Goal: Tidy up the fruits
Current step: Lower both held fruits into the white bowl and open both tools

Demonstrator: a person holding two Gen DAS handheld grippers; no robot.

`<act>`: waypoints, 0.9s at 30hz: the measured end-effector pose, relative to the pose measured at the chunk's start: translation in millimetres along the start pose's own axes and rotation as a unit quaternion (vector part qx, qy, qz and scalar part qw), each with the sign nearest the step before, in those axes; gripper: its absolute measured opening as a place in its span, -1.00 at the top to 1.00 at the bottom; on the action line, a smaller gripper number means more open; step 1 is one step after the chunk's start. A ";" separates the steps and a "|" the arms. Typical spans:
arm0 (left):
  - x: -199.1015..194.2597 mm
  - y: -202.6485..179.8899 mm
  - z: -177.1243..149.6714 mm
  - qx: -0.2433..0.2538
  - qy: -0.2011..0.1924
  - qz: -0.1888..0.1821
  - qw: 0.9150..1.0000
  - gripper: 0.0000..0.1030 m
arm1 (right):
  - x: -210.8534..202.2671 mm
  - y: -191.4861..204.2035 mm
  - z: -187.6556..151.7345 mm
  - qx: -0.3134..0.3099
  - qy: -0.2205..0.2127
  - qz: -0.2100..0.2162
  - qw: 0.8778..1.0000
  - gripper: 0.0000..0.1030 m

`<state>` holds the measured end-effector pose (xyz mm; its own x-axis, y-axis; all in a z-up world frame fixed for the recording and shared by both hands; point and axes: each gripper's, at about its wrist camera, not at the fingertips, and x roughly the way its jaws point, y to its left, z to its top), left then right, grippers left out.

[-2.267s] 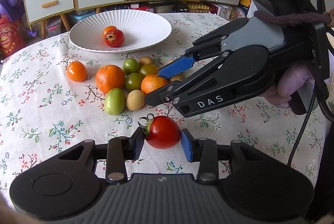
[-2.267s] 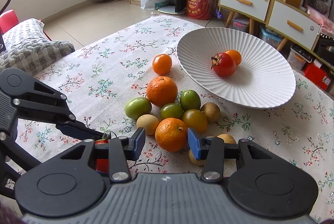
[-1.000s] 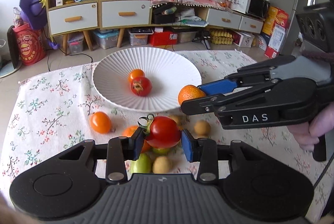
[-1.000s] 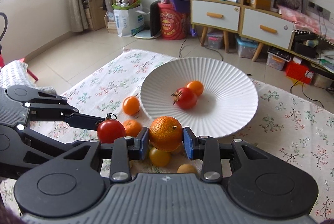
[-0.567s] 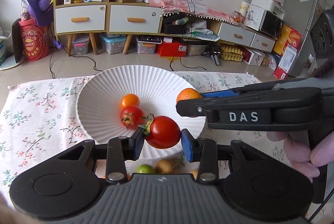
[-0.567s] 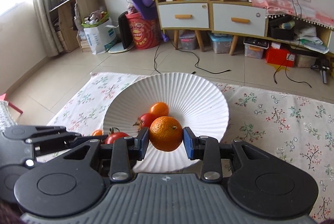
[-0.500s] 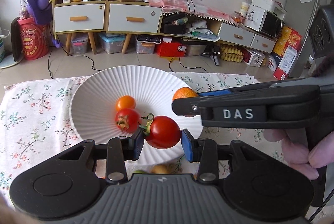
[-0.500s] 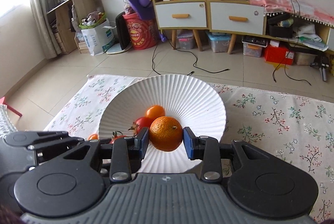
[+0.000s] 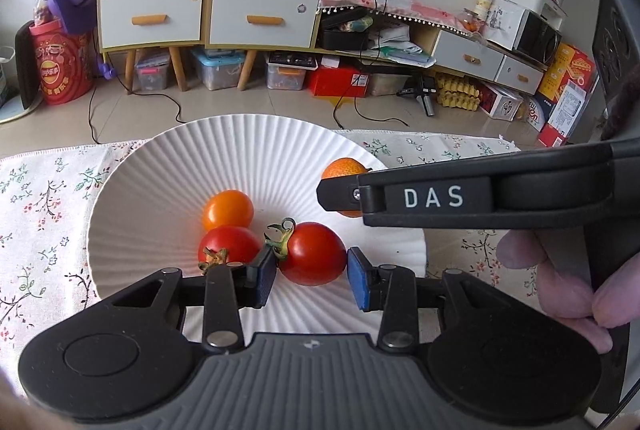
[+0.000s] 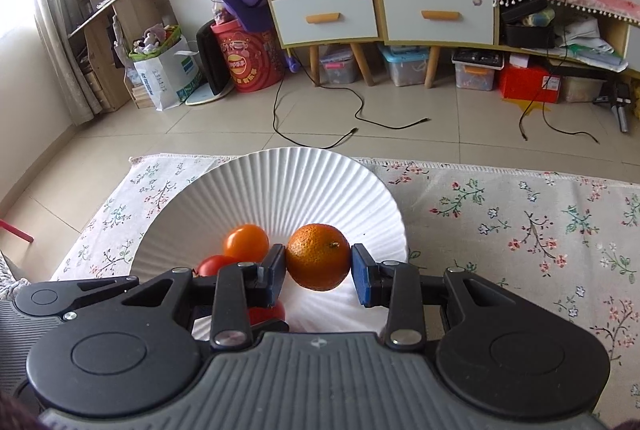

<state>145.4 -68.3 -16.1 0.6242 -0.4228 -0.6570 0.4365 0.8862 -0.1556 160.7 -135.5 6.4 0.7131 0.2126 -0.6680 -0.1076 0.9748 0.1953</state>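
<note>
Your counter (image 10: 520,213) under its flowered cloth ends just beyond the plate; past that edge there is only floor (image 10: 360,101), with cables lying on it and cabinets (image 9: 208,13) far ahead. To the right of your right tool the cloth lies bare and wide.

The white ribbed plate (image 9: 168,165) sits straight ahead of both tools, and its far and left parts are free. Its near rim is hidden under the tool bodies in both views.

Your right tool (image 10: 319,270) is clamped on an orange (image 10: 319,257), held above the right half of the plate. From the left wrist view this tool (image 9: 440,195) crosses in from the right and covers most of that orange (image 9: 342,167).

Your left tool (image 9: 311,272) grips a red tomato (image 9: 313,254) with a green stem, above the plate's near middle. Just to its left, a second red tomato (image 9: 229,248) rests on the plate, touching the left pad's side as far as you can tell, and a small orange tomato (image 9: 228,209) lies just beyond it. In the right wrist view your left tool (image 10: 100,290) is only partly seen.
</note>
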 end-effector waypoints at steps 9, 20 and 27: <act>2.7 -0.5 2.4 -0.003 -0.002 0.001 1.000 0.39 | 4.7 -0.2 -1.8 -0.002 0.006 0.003 1.000 0.38; 0.8 -3.0 5.6 0.006 -0.004 0.004 1.000 0.33 | -1.1 -3.5 1.5 0.012 0.001 0.015 1.000 0.32; -7.7 -3.7 5.8 0.009 -0.005 0.000 1.000 0.07 | -13.8 -1.4 6.0 0.011 -0.003 0.008 1.000 0.09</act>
<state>142.8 -69.4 -6.2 0.6305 -0.4240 -0.6501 0.4474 0.8830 -0.1420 155.1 -140.2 19.7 0.7159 0.2283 -0.6598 -0.1048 0.9695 0.2217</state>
